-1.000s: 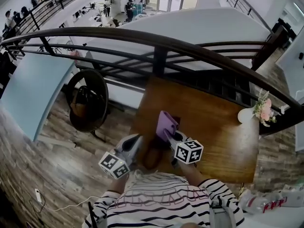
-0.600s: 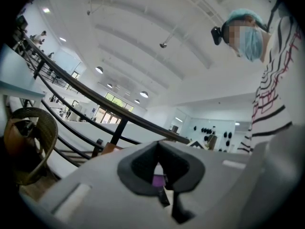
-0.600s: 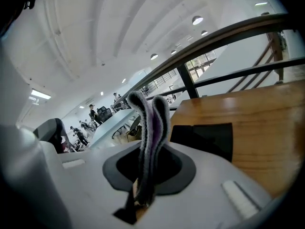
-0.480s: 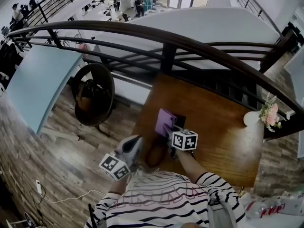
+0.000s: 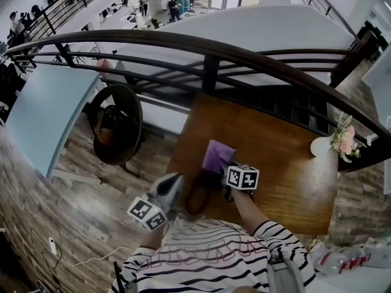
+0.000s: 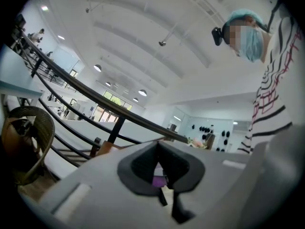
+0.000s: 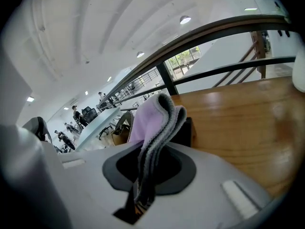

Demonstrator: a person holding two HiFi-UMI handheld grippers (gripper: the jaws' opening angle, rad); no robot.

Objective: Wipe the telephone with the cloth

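My right gripper (image 5: 223, 168) is shut on a folded lilac cloth (image 5: 218, 154), which stands up out of the jaws and hangs over the dark telephone (image 5: 206, 179) at the near left of the wooden table (image 5: 281, 163). In the right gripper view the cloth (image 7: 153, 120) rises from the gripper (image 7: 143, 175), and the telephone (image 7: 187, 130) shows as a dark block just behind it. My left gripper (image 5: 173, 187) is held low at the table's front left edge, beside the phone's brown rounded part (image 5: 195, 199). Its jaws (image 6: 159, 168) look shut, with nothing between them.
A white vase of pink flowers (image 5: 338, 142) stands at the table's far right corner. A dark curved railing (image 5: 208, 72) runs right behind the table. A round wicker chair (image 5: 114, 124) stands on the floor to the left.
The right gripper has shifted the cloth slightly right and further over the telephone. The left gripper has stayed where it was.
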